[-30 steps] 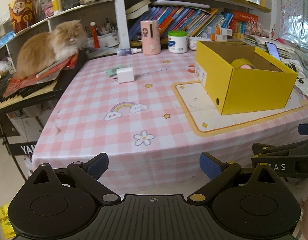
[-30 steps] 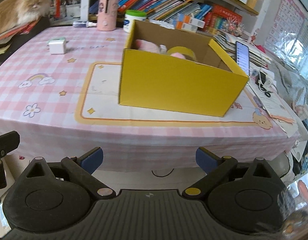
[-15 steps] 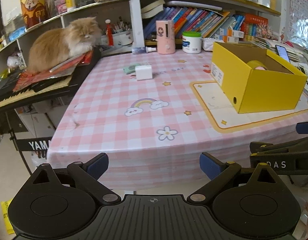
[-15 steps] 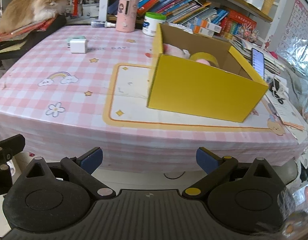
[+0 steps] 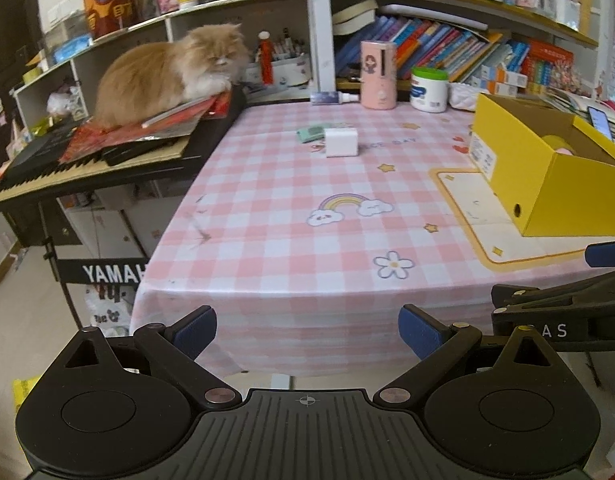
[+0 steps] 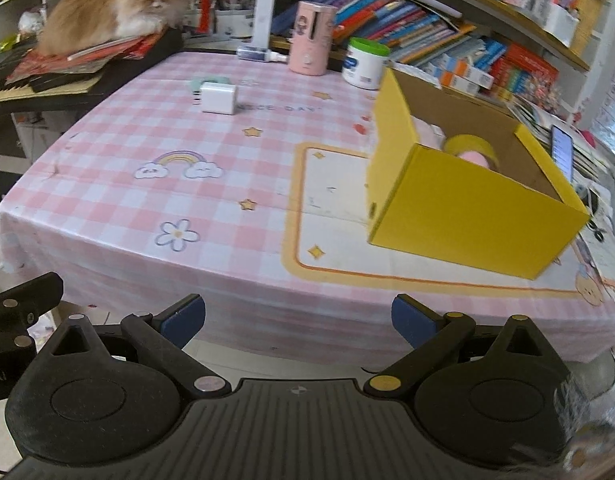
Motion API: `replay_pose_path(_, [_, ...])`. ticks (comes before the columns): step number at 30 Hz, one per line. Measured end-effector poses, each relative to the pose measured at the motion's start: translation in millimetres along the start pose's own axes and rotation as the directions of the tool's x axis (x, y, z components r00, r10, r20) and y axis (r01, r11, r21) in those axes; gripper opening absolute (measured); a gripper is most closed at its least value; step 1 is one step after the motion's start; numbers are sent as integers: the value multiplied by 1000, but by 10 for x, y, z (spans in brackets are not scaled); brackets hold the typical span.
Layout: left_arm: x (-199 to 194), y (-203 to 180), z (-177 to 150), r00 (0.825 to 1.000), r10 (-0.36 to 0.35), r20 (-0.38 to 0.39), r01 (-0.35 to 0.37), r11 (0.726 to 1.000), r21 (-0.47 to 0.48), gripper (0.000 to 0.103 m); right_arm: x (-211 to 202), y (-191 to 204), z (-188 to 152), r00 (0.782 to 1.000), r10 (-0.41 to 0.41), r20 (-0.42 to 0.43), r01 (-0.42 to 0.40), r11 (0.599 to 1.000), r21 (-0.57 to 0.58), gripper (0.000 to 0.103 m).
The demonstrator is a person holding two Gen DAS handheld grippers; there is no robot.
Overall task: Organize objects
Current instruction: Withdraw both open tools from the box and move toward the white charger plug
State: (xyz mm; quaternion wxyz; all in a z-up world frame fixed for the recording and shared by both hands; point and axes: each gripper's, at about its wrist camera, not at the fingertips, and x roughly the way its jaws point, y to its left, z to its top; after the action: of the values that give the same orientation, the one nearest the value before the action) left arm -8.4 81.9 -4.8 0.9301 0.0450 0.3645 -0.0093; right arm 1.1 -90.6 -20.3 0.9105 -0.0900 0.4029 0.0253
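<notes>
A yellow cardboard box [image 5: 547, 184] [image 6: 467, 204] stands open on the right of the pink checked table [image 5: 291, 240] [image 6: 119, 200]; a yellow tape roll [image 6: 469, 148] and a pink item lie inside. A white charger block [image 5: 341, 142] [image 6: 218, 98] and a green flat item [image 5: 310, 133] [image 6: 209, 81] lie at the far middle. My left gripper [image 5: 307, 330] is open and empty, off the table's front edge. My right gripper [image 6: 298, 322] is open and empty, also in front of the edge, and shows in the left wrist view [image 5: 567, 312].
An orange cat [image 5: 167, 76] [image 6: 111, 12] lies on papers on a keyboard [image 5: 67, 160] left of the table. A pink cylinder [image 5: 377, 74], a white jar [image 5: 428, 89] and a small bottle [image 5: 333, 98] stand at the back before bookshelves. A phone [image 6: 562, 152] lies right of the box.
Both grippers have swung left and drawn back a little; the box now sits further right in both views and the cat and keyboard show more centrally. Both stay open and empty.
</notes>
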Motion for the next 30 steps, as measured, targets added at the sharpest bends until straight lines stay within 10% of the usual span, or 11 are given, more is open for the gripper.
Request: replay_pose_path(30, [887, 135, 760, 999, 48, -26, -49, 998, -49, 99, 894, 82, 1021, 992, 123, -3, -123, 992, -34, 100])
